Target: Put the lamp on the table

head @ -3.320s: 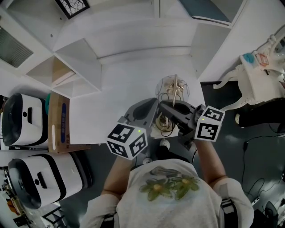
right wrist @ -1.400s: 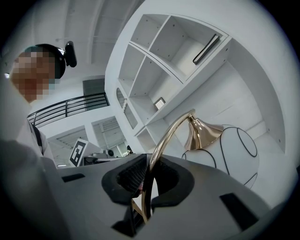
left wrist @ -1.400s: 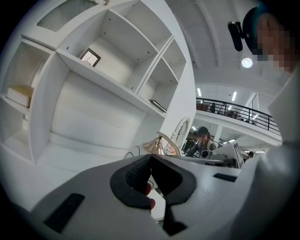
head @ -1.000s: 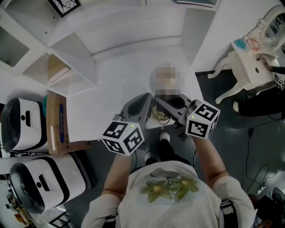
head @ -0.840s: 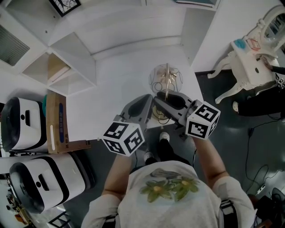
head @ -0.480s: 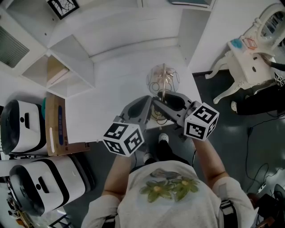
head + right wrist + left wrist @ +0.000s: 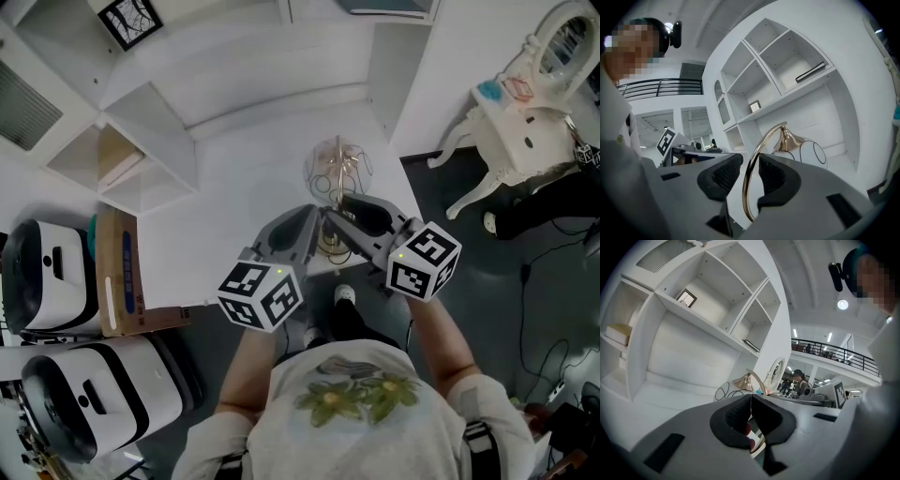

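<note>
Right gripper (image 7: 749, 165) is clamped on the curved gold stem of the lamp (image 7: 799, 143), which sits over the near edge of the white counter (image 7: 244, 178); left gripper (image 7: 751, 403) has its jaws drawn together to a thin slit. Shelf compartments behind hold a small framed picture (image 7: 754, 106) and a flat dark book (image 7: 812, 71). Both grippers hide the lamp base, so its contact with the counter cannot be confirmed.

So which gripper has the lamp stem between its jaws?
The right gripper: the lamp stem rises between its jaws. The left gripper's jaws meet, stem beyond.
</note>
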Demonstrator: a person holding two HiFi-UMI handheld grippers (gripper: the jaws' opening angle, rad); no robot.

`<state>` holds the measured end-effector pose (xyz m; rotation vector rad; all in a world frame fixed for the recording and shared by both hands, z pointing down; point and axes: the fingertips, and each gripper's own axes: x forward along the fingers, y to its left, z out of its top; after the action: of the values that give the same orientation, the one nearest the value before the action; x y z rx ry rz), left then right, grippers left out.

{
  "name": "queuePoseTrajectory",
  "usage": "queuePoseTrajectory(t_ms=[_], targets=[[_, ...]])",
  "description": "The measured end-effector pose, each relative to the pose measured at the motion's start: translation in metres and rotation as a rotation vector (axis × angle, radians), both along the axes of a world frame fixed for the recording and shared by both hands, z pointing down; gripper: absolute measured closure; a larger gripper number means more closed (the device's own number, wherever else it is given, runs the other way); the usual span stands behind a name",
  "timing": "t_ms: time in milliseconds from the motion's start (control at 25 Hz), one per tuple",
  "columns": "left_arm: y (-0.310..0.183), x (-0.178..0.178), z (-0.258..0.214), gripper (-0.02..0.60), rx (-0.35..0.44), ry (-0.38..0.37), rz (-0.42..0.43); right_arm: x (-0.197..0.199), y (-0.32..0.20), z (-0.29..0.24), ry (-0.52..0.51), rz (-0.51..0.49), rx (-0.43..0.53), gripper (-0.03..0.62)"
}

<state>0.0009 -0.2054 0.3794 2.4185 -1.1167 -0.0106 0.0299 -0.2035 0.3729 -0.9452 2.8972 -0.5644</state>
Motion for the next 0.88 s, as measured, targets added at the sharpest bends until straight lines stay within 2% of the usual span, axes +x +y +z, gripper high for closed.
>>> queuePoseTrajectory(t_ms=[280,520,880], targets=[[0.007,0.003,-0.003,0.552,0.01,0.002,0.02,0.013,0.004,-0.007,0.008,0.1,0.054,0.479],[0.015,0.01,-0.007,0.552,0.021,-0.002,0.047,0.013,0.018,-0.019,0.006,0.091,0.117,0.539],[0.035,0.016,-0.017,0.552,0.066,-0.034,0.086,0.009,0.045,-0.043,0.048,0.117,0.268,0.563]])
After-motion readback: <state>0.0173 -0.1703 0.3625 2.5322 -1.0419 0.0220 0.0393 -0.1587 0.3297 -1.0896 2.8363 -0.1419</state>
